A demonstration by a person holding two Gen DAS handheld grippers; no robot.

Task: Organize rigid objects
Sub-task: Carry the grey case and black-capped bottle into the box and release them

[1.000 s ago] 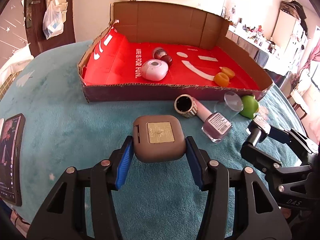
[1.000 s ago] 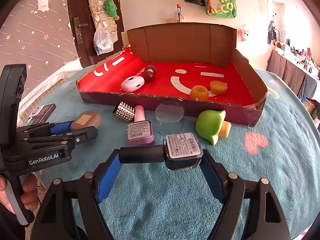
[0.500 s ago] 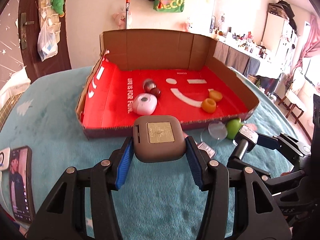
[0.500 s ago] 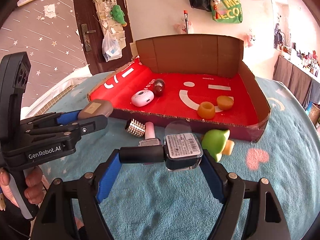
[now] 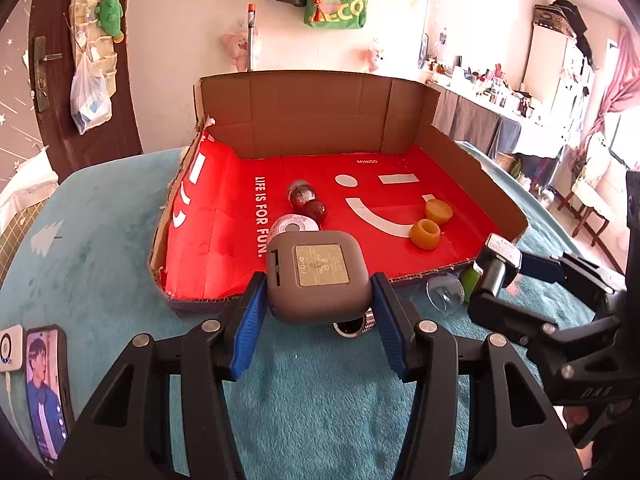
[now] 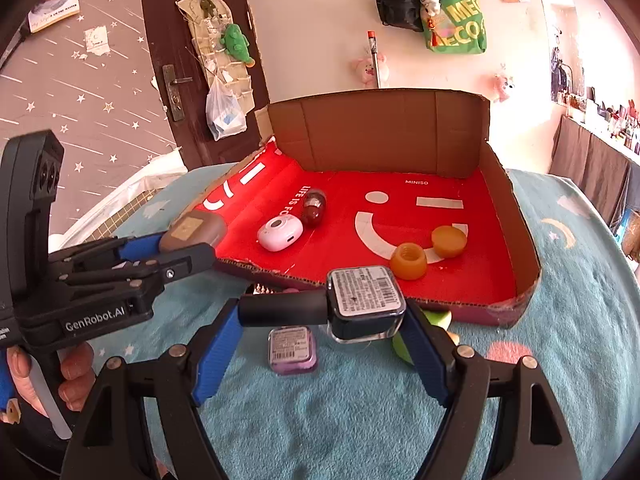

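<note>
Teal blanket, cardboard box, dark door

I've got the grey rounded-square case pinched in the left tool, gold label up, and the dark nail polish bottle sideways in the right, both above the near edge of the red-lined cardboard box. The purple bottle lies on the blanket.

red box floor with white lettering, teal blanket, blue fingers.
</note>
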